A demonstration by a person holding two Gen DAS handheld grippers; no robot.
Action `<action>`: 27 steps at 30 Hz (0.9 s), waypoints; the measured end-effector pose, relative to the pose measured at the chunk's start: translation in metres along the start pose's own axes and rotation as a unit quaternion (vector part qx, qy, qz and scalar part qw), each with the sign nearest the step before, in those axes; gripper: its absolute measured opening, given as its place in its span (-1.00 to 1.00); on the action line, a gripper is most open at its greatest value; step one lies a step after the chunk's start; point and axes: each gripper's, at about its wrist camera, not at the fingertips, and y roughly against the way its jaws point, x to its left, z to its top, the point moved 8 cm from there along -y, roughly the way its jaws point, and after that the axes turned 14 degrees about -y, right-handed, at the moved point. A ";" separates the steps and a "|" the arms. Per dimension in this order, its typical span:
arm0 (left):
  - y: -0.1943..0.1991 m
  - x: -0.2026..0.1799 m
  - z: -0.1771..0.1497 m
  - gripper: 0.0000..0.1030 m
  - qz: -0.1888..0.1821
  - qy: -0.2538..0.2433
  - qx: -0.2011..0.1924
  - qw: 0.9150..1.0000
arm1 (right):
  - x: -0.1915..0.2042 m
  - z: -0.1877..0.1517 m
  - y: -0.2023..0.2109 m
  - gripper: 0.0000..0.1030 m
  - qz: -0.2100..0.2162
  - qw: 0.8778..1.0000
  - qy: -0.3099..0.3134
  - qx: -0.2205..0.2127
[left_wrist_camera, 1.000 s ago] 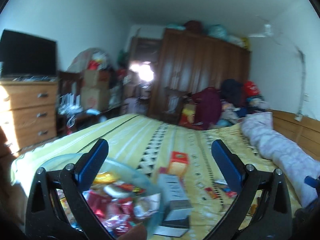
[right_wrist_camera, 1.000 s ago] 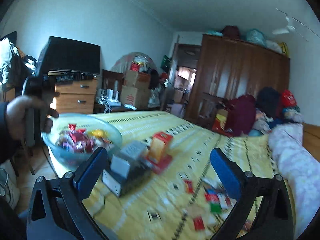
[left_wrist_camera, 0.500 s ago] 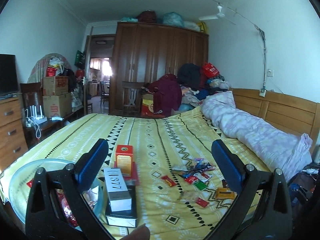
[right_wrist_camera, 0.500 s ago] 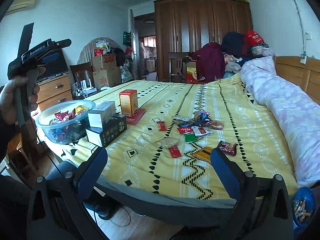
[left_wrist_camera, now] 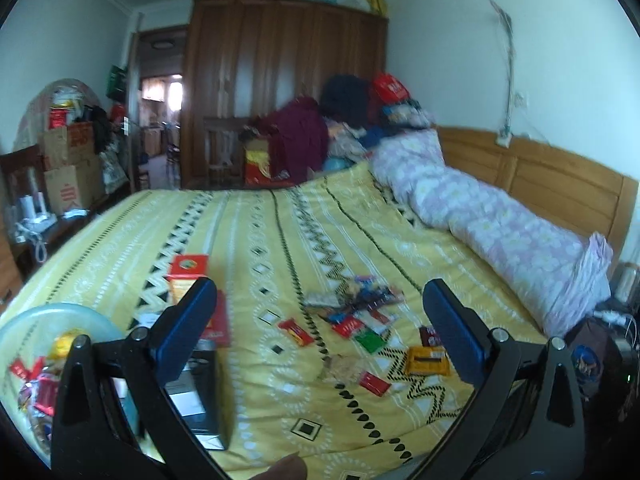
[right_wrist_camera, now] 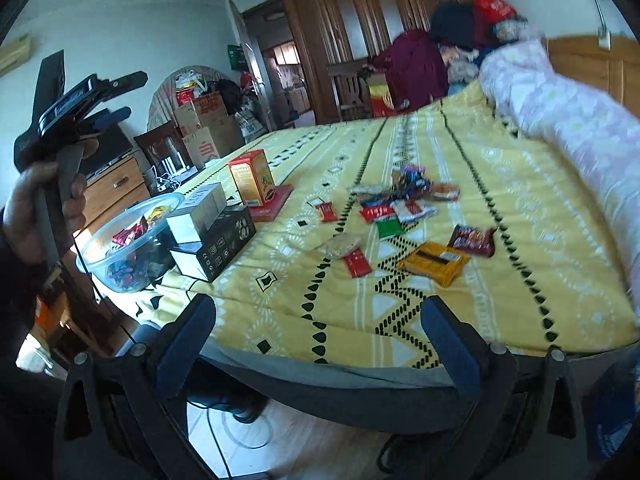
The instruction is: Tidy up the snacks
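I see the snack packets [right_wrist_camera: 396, 216] strewn loose across the near middle of the yellow patterned bed [right_wrist_camera: 520, 240]: small red, green and white wrappers in a cluster, a flat orange-yellow packet [right_wrist_camera: 434, 263] and a dark brown one [right_wrist_camera: 472, 240] lying nearer the bed's edge. At the left end sits a clear bowl [right_wrist_camera: 128, 240] already holding bright wrappers, beside a grey box stacked on a black box [right_wrist_camera: 218, 244], with an upright orange carton [right_wrist_camera: 252, 178] just beyond. My left tongs [left_wrist_camera: 320, 330] hang over the bed with the blue pads wide apart, nothing between them; the right tongs [right_wrist_camera: 318, 344] are likewise spread and empty, out past the bed's near edge. Only the right view shows the hand [right_wrist_camera: 36, 208] gripping the left tool and the floor below; the left view shows the headboard [left_wrist_camera: 540, 176] more fully.
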 end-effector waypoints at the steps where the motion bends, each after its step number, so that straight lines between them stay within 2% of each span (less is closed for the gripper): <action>1: -0.013 -0.007 -0.005 1.00 -0.006 -0.005 0.009 1.000 | -0.008 0.005 -0.012 0.91 0.000 1.000 -0.013 0.008; 3: -0.045 -0.023 -0.021 1.00 -0.031 -0.006 0.038 0.999 | -0.020 0.014 -0.032 0.78 -0.001 0.999 -0.032 0.019; 6: -0.086 -0.044 -0.051 1.00 -0.068 0.002 0.085 0.994 | -0.041 0.051 -0.073 0.38 -0.003 0.999 -0.040 0.028; 9: -0.109 -0.055 -0.080 0.98 -0.083 0.005 0.107 0.991 | -0.065 0.111 -0.128 0.36 -0.006 0.999 -0.039 0.033; 12: -0.122 -0.058 -0.102 0.98 -0.080 -0.001 0.114 0.990 | -0.088 0.168 -0.191 0.35 -0.015 0.998 -0.032 0.050; 14: -0.130 -0.055 -0.115 0.98 -0.086 0.004 0.124 0.989 | -0.106 0.205 -0.253 0.35 -0.024 0.996 -0.026 0.081; 18: -0.140 -0.049 -0.136 0.98 -0.094 0.005 0.139 0.986 | -0.132 0.250 -0.364 0.35 -0.045 0.988 -0.015 0.144; 22: -0.150 -0.038 -0.153 0.98 -0.093 0.012 0.156 0.983 | -0.158 0.265 -0.454 0.34 -0.046 0.977 -0.056 0.201; 23: -0.152 -0.035 -0.156 0.98 -0.094 0.017 0.160 0.983 | -0.165 0.255 -0.475 0.34 -0.045 0.970 -0.068 0.229; 25: -0.154 -0.032 -0.162 0.98 -0.095 0.025 0.166 0.981 | -0.179 0.227 -0.502 0.35 -0.069 0.954 -0.075 0.283; 26: -0.154 -0.031 -0.164 0.98 -0.096 0.028 0.166 0.981 | -0.179 0.210 -0.505 0.38 -0.073 0.951 -0.069 0.291; 27: -0.154 -0.030 -0.166 0.98 -0.097 0.033 0.165 0.981 | -0.173 0.205 -0.501 0.41 -0.069 0.956 -0.056 0.279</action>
